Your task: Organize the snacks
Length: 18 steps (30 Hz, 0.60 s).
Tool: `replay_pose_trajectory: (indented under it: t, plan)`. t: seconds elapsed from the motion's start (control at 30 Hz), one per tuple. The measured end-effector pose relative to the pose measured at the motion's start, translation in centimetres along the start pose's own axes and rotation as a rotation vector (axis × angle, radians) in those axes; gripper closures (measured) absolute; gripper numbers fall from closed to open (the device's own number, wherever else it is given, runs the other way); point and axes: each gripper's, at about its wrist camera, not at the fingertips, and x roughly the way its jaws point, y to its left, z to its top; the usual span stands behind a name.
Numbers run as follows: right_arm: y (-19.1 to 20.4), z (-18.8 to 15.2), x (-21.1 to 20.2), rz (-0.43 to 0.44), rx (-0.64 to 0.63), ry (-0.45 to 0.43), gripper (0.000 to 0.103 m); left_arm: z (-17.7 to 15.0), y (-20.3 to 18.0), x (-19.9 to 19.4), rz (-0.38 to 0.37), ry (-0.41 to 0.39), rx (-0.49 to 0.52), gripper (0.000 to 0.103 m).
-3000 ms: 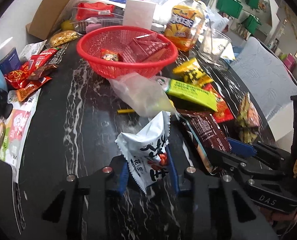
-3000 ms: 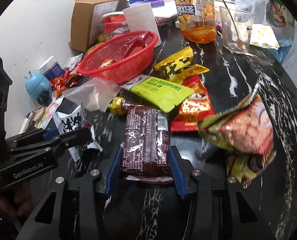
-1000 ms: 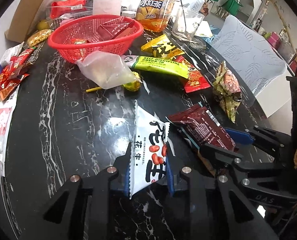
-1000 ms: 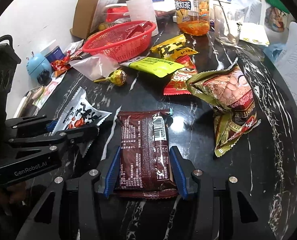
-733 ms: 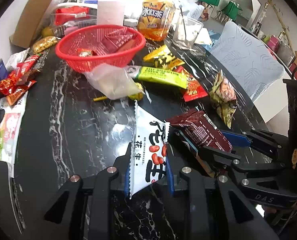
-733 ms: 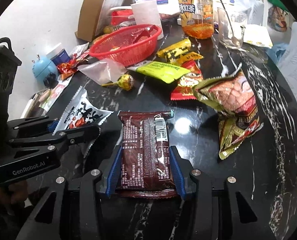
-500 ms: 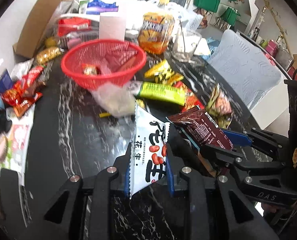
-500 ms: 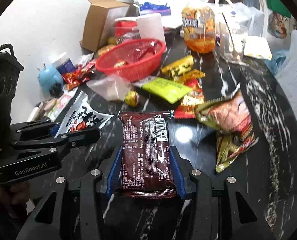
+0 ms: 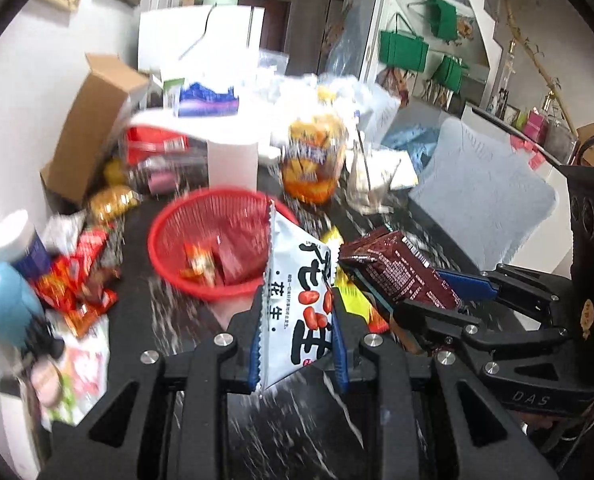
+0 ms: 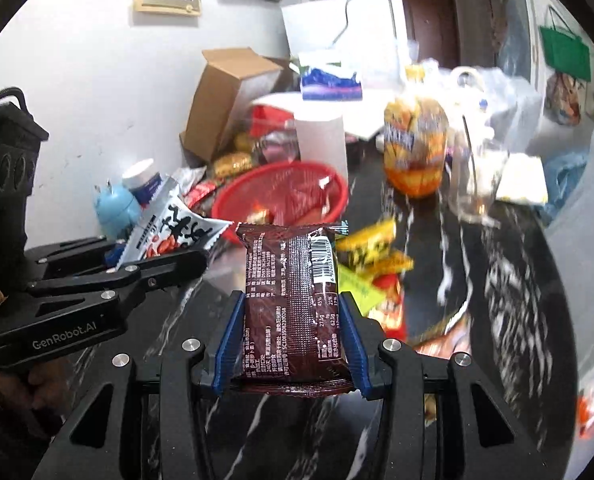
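Left gripper [image 9: 295,344] pinches the peanut pack [image 9: 297,300], right gripper [image 10: 289,340] the brown pack [image 10: 291,300]; both look light, crinkly, slippery, best gripped mid-body

Glossy black marble-look table [image 10: 509,280]; red plastic mesh basket [image 9: 201,236] at twelve o'clock; matt brown cardboard box [image 10: 225,96] at eleven; shiny foil-like brown wrapper [image 10: 293,300]; glossy white packet [image 9: 297,300].

white peanut packet [image 9: 297,308] clamped in left hand-held gripper [image 9: 297,344], red basket [image 9: 169,256] beyond
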Motion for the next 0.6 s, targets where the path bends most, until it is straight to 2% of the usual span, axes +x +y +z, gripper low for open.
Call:
replay_pose_trajectory:
  t: [0.33, 0.6]
  plan:
    - [0.1, 5.6, -0.2, -0.007, -0.073, -0.107, 0.058, 5.1, 1.8, 0.4, 0.005, -0.120, -0.003, 0.076]
    - [-0.5, 10.0, 1.9, 0.007, -0.095, -0.160, 0.058, 9.3, 3.9, 1.4, 0.060, -0.208, -0.023, 0.076]
